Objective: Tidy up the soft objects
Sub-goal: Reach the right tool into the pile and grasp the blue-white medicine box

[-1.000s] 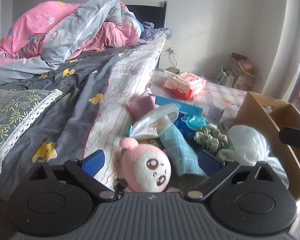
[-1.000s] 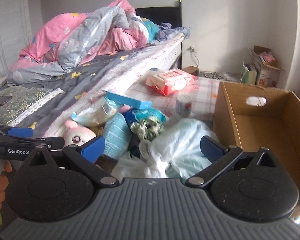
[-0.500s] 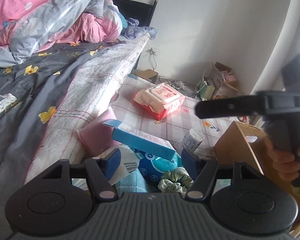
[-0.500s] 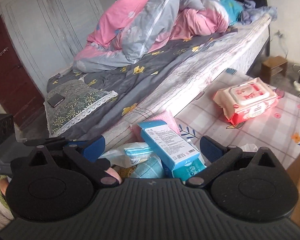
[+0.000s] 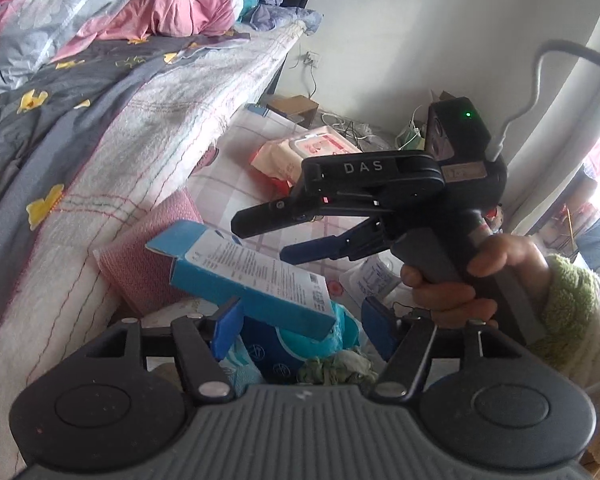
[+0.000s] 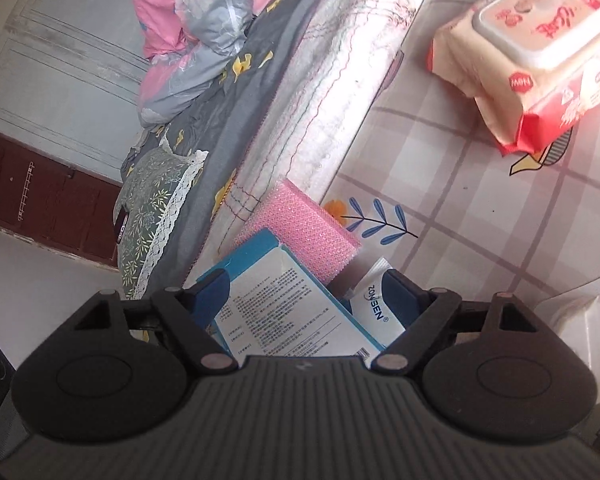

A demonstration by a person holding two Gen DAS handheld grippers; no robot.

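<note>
A heap of items lies on the checked mat beside the bed. On top is a blue box [image 5: 252,276] [image 6: 284,312], leaning on a pink waffle cloth [image 5: 152,248] [image 6: 300,224]. My left gripper [image 5: 300,324] hovers low over a blue tissue pack [image 5: 284,352] and a green scrunchie [image 5: 336,368]. Its jaws are opening, with the pads pressing on nothing. My right gripper [image 5: 264,240] [image 6: 304,284], held by a hand in a fuzzy sleeve, points down just over the blue box. Its jaws are closing, the box and a white sachet [image 6: 374,300] below them, ungripped.
The bed [image 5: 100,100] with rumpled quilts runs along the left. A red-and-cream wet-wipes pack [image 5: 300,152] [image 6: 532,40] lies further out on the checked mat [image 6: 480,200]. A white tub [image 5: 374,276] stands to the right of the heap.
Both views pushed forward over the heap; the pink plush and cardboard box left view. The right gripper swung in from the right and tipped down over the blue box. Both jaws narrowed.
</note>
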